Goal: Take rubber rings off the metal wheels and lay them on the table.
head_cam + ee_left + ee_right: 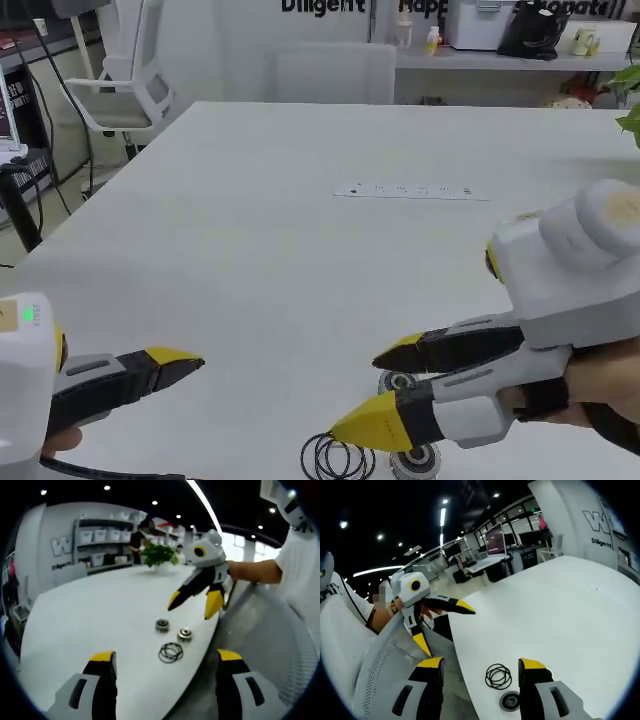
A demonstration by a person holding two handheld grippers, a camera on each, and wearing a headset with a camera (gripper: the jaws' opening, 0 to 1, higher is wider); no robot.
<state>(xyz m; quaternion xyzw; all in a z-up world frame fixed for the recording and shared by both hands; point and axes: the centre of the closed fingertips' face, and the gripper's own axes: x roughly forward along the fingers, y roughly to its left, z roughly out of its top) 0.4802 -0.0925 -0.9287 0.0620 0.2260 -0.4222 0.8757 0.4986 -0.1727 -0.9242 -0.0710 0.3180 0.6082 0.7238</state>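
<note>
**Rings down near the edge, both grippers empty**

Black rings in a loose, overlapping heap on the white surface, close to its near edge. Two wheels just beside the heap: one wheel almost touching it, the other wheel a little farther in. From the left gripper view, the same order: rings nearest, then the two wheels side by side beyond. Whether any ring sits on either wheel: cannot tell.

Right gripper held just above the wheels, tips aimed left, fingers spread wide, gripping nothing. Left gripper low at the left, well apart from the rings, fingers likewise wide and empty.

Farther back, a socket strip set flat in the surface and a white chair at the far left corner.
</note>
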